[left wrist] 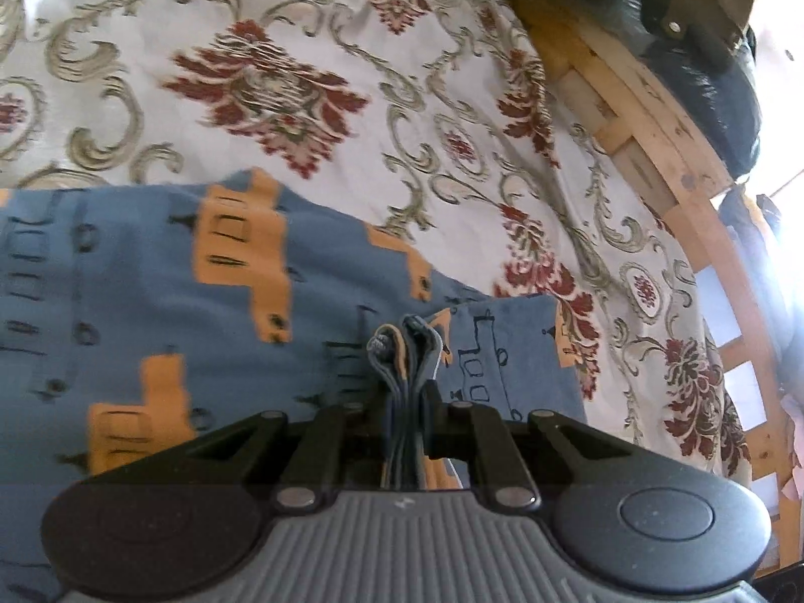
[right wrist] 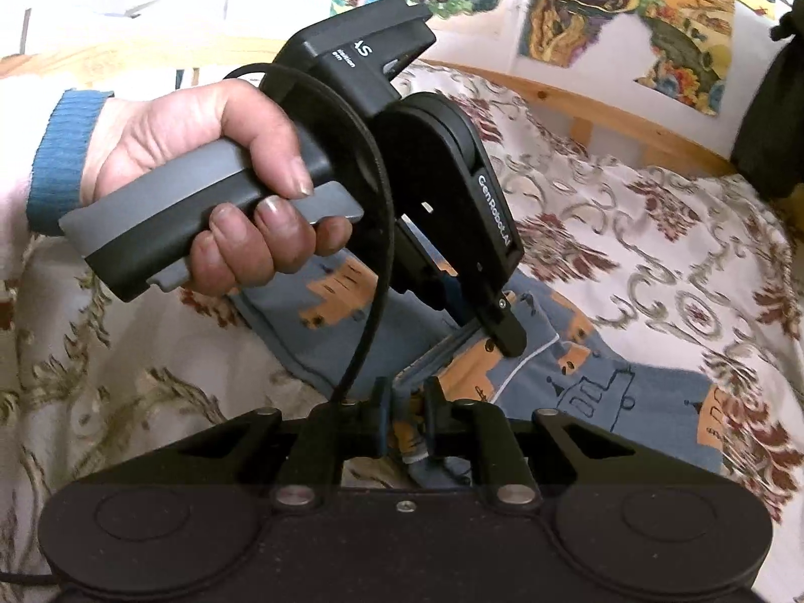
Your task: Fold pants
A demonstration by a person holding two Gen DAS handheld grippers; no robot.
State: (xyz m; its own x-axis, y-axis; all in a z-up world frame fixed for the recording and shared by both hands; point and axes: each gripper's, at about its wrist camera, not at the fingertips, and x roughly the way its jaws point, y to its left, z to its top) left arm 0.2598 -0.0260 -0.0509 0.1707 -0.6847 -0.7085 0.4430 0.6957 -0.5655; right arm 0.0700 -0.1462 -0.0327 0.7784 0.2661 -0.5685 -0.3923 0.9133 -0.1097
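Clearly the pants (left wrist: 151,301) are light, limp knit, lying on the patterned bedspread (left wrist: 301,50). The left gripper (left wrist: 404,402) pinches a bunched stack of edges; the right gripper (right wrist: 404,412) clamps nearby hem layers. Grip all layers together, or they slide apart.

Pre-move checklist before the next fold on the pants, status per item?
1. Left tongs shut on the blue cotton pants with orange building print: ok, several bunched layers sit between the fingers.
2. Right tongs shut on the pants: ok, a fabric edge is pinched.
3. Both grips close together on the same end of the pants: ok, the right wrist view shows them side by side.
4. Far end of the pants lying flat: cannot tell, out of view.
5. Floral cream bedspread ahead free of other things: ok in the visible part.
6. White drawstring clear of the tongs: cannot tell.
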